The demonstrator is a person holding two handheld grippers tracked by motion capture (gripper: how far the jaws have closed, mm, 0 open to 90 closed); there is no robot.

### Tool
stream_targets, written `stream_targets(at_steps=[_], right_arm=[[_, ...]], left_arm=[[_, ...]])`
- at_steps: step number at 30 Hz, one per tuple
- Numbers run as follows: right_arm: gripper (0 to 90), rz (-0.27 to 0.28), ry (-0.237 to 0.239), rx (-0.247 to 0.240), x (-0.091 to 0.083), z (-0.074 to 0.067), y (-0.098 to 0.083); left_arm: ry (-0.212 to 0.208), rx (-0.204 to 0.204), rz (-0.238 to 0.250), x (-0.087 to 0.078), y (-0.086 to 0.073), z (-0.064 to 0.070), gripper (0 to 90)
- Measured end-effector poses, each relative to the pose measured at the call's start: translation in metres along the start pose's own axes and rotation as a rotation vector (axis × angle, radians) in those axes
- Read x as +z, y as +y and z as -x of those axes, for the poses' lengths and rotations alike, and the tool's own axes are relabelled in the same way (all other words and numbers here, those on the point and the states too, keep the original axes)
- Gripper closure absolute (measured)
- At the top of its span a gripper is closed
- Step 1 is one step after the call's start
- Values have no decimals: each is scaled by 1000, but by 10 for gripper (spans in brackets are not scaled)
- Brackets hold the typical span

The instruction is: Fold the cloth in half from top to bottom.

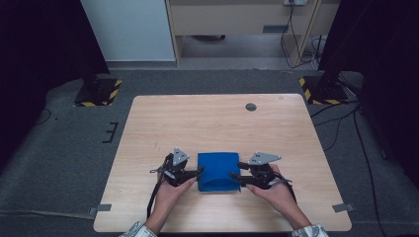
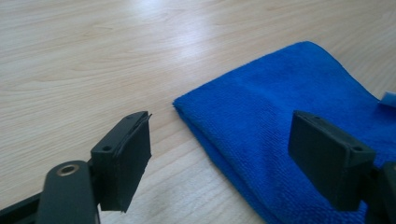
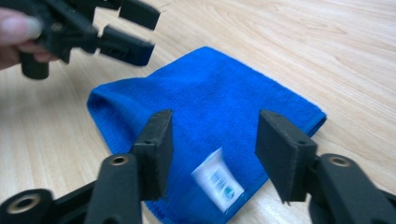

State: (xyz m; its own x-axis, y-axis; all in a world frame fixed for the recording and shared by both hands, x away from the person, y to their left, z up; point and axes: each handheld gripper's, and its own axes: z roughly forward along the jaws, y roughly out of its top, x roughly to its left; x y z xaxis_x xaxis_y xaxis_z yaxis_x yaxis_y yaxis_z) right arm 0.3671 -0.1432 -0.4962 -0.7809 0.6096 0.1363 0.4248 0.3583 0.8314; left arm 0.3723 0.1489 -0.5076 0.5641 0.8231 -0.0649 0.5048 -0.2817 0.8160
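A folded blue cloth (image 1: 217, 170) lies flat on the wooden table (image 1: 212, 118), near its front edge. My left gripper (image 1: 196, 174) sits at the cloth's left side, jaws open. In the left gripper view, the cloth's (image 2: 280, 116) folded edge lies between the spread jaws of the left gripper (image 2: 222, 135), untouched by the pads. My right gripper (image 1: 237, 171) is at the cloth's right side, also open. In the right gripper view its jaws (image 3: 212, 126) stand apart over the cloth (image 3: 210, 84), above a white label (image 3: 217, 179). The left gripper (image 3: 140, 30) hovers at the far edge.
A small dark round hole (image 1: 251, 106) sits in the table near its far edge. Two black stands with yellow-and-black striped bases (image 1: 99, 91) (image 1: 321, 89) flank the table's far corners. Cables run over the grey carpet at the right.
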Motion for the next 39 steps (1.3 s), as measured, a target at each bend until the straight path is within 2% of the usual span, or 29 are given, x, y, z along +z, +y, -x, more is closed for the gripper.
stream_targets(at_steps=[6,13,17,26,34,39], right_arm=[[363,13,-44,20,2,3,2],[274,-6,-93,13,6,6,-1],[229,-6,-103,8,6,6,-1],[144,11,-137,9,8,11,0],[85,24,-176,11,10,17,4],[79,47,-193,30,4,24,6]], left_arm=[[-11,35,-22,0,-4,8,179],[13,105,-110,5,-15,12,163],[11,99,-108,6,-14,11,150],[9,50,-32,-3,-6,-1,97],[25,6,-14,-11,-1,-19,66],[46,8,-11,-16,0,-30,67]])
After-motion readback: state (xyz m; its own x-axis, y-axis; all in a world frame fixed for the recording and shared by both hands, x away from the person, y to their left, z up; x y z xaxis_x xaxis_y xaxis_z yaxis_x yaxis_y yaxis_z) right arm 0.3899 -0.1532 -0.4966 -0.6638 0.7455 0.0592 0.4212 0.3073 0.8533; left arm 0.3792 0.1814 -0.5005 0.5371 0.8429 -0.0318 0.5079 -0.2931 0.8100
